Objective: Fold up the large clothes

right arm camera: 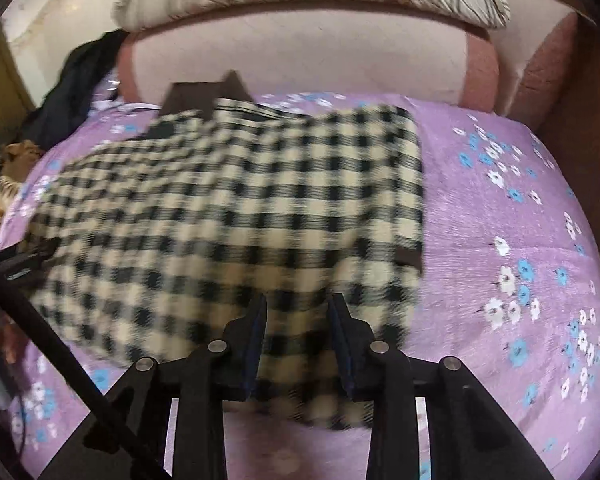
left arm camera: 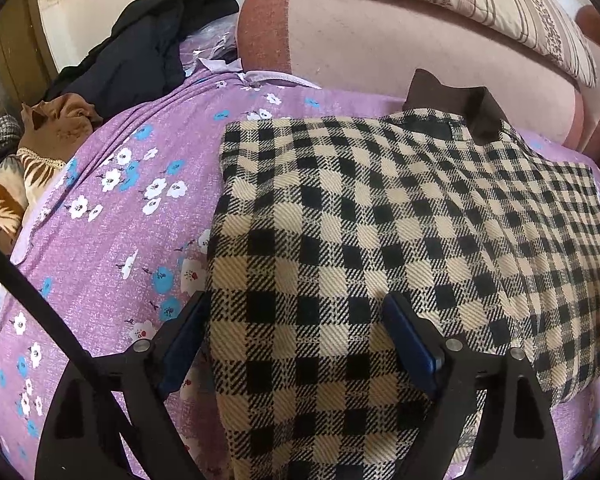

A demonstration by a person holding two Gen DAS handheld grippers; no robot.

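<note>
Checked shirt (left arm camera: 340, 220) between spread jaws, no legible label.

Soft daylight, one view sharp and one smeared

The left wrist view is crisp and evenly bright, the checked coat (left arm camera: 380, 220) casting faint shadows; the right wrist view is dimmer and motion-blurred across the coat, and both bend strongly and darken toward their round edges.

One checked coat (left arm camera: 380, 220), one striped pillow (left arm camera: 460, 0), two tongs (left arm camera: 296, 340).
</note>
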